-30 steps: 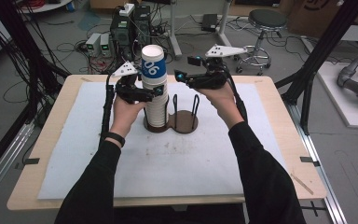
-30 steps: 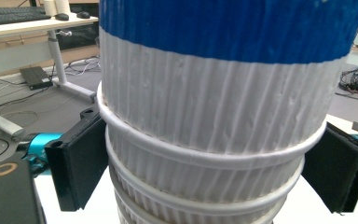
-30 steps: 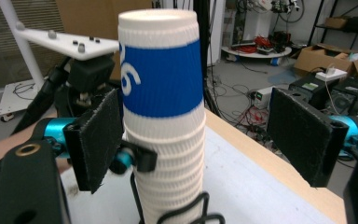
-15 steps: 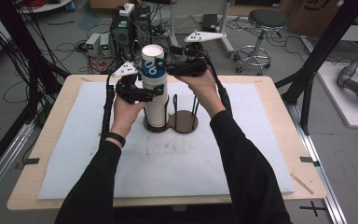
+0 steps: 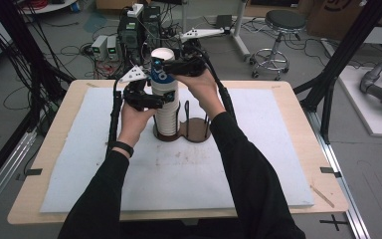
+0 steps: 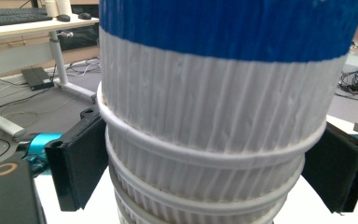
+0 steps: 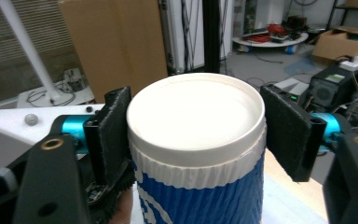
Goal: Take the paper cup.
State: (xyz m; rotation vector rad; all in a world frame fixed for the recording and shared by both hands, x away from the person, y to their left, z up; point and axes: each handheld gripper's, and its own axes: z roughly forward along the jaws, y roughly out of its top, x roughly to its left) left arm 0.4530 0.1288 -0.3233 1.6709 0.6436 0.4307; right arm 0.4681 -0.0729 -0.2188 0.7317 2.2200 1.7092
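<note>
Now your right gripper point(image 7: 193, 140) has its jaws around the rim of the top cup point(image 7: 196, 154), the blue-banded one that crowns the stack of cups point(image 5: 166, 107). They have just been closing on it: in the right gripper view the left pad touches the cup wall under the rim, while the far pad looks a hair off it, so I judge the grip made or all but made. Lower down the same stack, your left gripper point(image 6: 205, 177) has a jaw on each side of the white ribbed cups, just beneath the blue one. Its jaws stand wide because the stack is wide, and the pads lie against the walls, steadying it.

The stack stands upright in the left ring of the wooden holder point(image 5: 195, 133). The right ring beside it is bare, with thin posts rising at its edge. The holder sits on the pale mat point(image 5: 258, 164), towards the far side of the table point(image 5: 298, 107).

As for progress, the work looks early. Both grips are set, but the top cup is still seated on the stack, with no gap under it. What remains, as I read it, is to lift that cup straight up while your left hand point(image 5: 137, 117) holds the rest down, then place it, likely in the bare ring.
</note>
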